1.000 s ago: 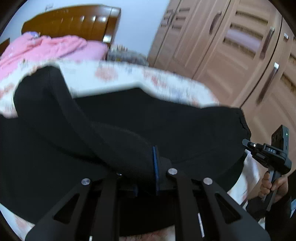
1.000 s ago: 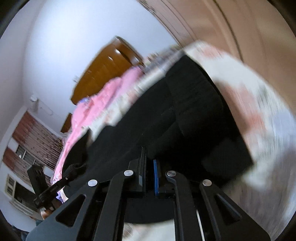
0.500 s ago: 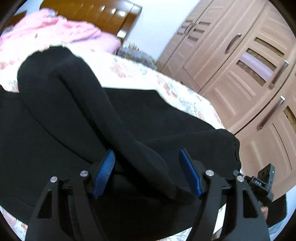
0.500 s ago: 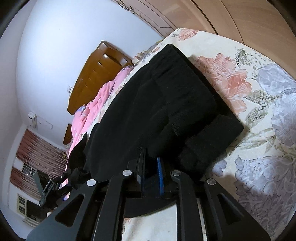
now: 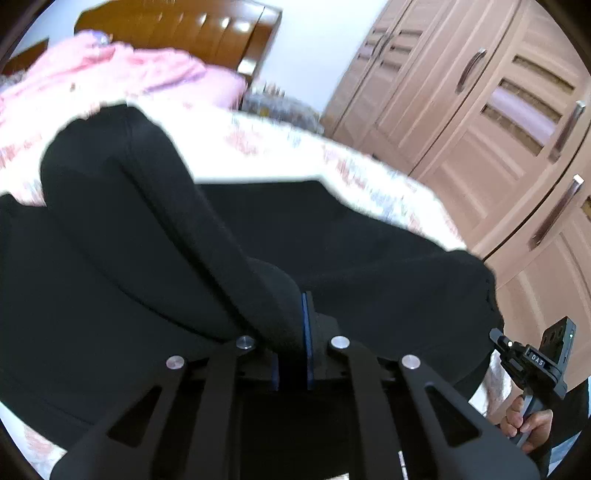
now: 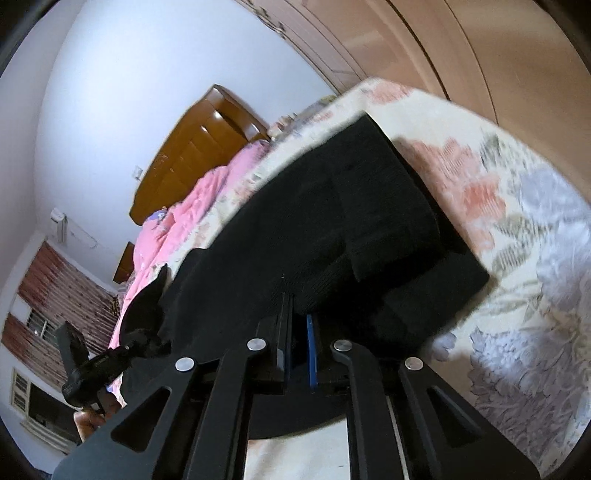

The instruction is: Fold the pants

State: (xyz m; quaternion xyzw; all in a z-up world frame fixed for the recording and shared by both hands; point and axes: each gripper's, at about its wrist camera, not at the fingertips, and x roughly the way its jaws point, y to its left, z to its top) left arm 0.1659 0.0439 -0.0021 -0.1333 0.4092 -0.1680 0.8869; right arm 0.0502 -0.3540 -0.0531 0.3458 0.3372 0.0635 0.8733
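Left hand-held gripper [image 5: 291, 354] is pinching a raised ridge of the black pants [image 5: 147, 266], its blue pads pressed together on the cloth; the fold is running up and away from the jaws toward the upper left. Right hand-held gripper [image 6: 297, 349] is likewise clamping the near edge of the pants [image 6: 332, 229], pads nearly meeting with dark fabric between them. In the left wrist view the other tool is showing at the lower right edge, a hand [image 5: 526, 424] wrapping its grip. In the right wrist view the left tool is sitting at the lower left, gripping a peaked bit of cloth. The pants are lying spread across the bed [image 6: 517, 229], on a floral sheet, with a doubled-over thicker section lying on top toward the sheet's right side. Beyond them a pink quilt [image 5: 110, 74] is lying bunched near the wooden headboard [image 5: 177, 26]. Wardrobe doors [image 5: 498, 110] are standing to the right; a curtained window [image 6: 48, 291] is showing far left
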